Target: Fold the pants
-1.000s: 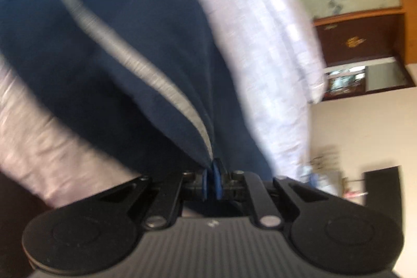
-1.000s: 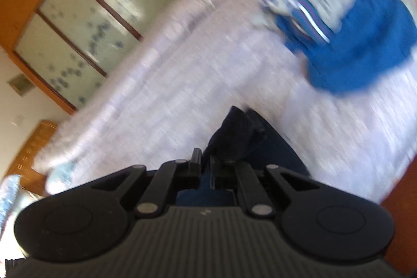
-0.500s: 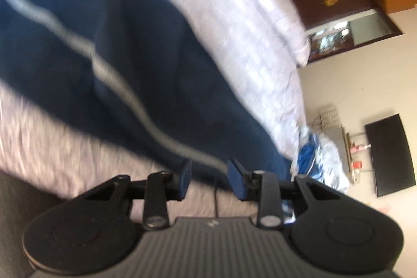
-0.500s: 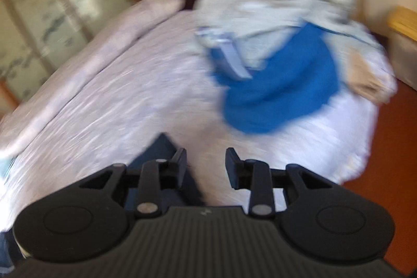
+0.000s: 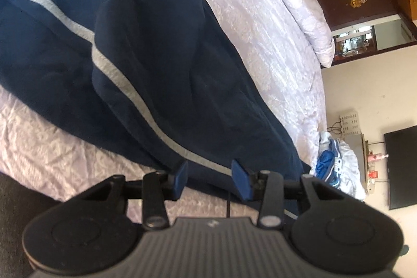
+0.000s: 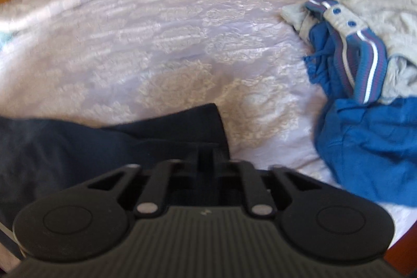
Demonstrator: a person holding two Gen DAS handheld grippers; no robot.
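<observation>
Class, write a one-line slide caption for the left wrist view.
Left gripper, jaws opening, above navy pants with a grey stripe on a lilac bedspread.

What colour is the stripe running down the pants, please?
Light grey stripe on navy pants; left wrist view.

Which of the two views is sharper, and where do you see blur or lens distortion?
Left wrist view: mostly sharp; the grey stripe on the navy blue pants is crisp, while the fisheye tilts and curves the room. Right wrist view: softer; the pale lilac patterned bedspread and bright blue garment smear.
</observation>
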